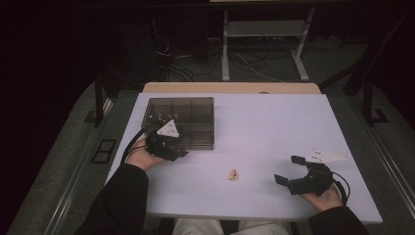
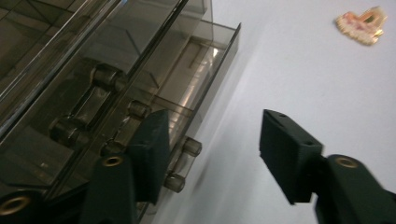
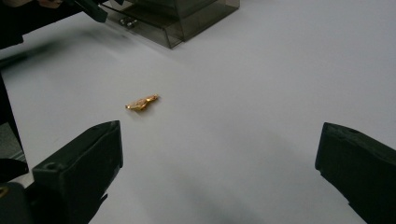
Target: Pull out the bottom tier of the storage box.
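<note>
I take the smoky plastic organizer box [image 1: 181,122] as my landmark. Nearest me, well clear of the box toward my right, my right gripper [image 1: 289,171] rests on the white table [image 1: 274,122], jaws spread wide and empty. Between it and the box lies a small gold trinket [image 1: 235,174]. My left gripper [image 2: 212,154] sits at the box's front edge, jaws half apart, one beside the latch knobs [image 2: 184,161], pressing on nothing.
</note>
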Demonstrator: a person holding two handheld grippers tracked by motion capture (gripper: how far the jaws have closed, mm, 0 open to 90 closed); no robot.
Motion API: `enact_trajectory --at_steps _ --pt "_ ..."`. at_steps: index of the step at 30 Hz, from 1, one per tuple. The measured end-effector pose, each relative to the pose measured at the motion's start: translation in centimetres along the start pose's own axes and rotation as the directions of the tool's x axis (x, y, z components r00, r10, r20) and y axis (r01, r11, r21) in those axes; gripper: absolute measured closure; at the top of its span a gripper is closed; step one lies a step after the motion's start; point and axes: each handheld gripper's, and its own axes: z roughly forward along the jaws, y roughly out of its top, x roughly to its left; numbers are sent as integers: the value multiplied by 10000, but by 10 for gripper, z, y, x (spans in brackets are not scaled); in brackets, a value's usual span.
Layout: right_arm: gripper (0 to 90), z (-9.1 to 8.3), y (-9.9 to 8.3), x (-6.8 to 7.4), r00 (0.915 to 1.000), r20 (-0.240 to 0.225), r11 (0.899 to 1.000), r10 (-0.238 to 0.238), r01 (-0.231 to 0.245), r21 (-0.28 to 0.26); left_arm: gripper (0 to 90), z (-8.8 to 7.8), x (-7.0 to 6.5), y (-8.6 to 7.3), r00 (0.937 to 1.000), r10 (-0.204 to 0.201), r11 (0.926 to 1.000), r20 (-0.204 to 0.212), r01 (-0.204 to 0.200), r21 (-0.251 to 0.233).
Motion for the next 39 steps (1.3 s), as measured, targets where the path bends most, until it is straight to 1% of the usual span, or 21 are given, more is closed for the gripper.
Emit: enact_trajectory --at_steps 3,8,12,16,17,19,21,28,29,31,34,35,37,39 --pt "5 0 0 0 10000 22 10000 4 -4 -8 490 3 1 -1 10000 82 9999 -33 -82 115" --pt "5 0 0 0 10000 14 10000 -15 15 17 530 10 0 0 9998 154 9994 -127 -150 307" --pt "5 0 0 1 10000 37 10000 -69 69 6 558 14 1 0 9997 172 9993 -158 -167 343" --pt "5 0 0 1 10000 34 10000 -47 47 9 566 18 2 1 9994 222 9992 -260 -214 324" --pt "5 0 0 1 10000 32 10000 -48 48 13 573 18 3 1 9995 228 9992 -205 -221 336" --pt "5 0 0 1 10000 19 10000 -88 88 12 589 20 3 0 9998 135 9996 -155 -131 258" --pt "5 0 0 1 9999 10 9999 -103 103 37 605 22 5 0 9999 130 9995 -74 -128 294" --pt "5 -1 0 1 9999 3 9999 -108 108 -1 657 27 10 -1 9997 -165 9999 187 164 54" --pt "5 0 0 1 9999 -1 9999 -108 108 2 669 27 11 -1 9995 -244 9997 197 245 -29" --pt "5 0 0 1 9999 -2 9999 -133 133 18 692 27 13 -2 9995 -235 9997 227 236 -56" --pt "5 0 0 1 9999 8 9999 -141 141 26 718 28 15 -3 9990 -364 9993 268 366 -79" --pt "5 0 0 1 9999 11 9999 -137 137 24 723 29 16 -4 9989 -379 9992 273 381 -72" --pt "5 0 0 2 9999 5 9999 -128 128 69 723 31 18 -5 9974 -575 9982 439 583 -169" --pt "5 0 0 2 9999 -16 9999 -133 133 95 723 32 18 -5 9968 -650 9976 472 661 -229"
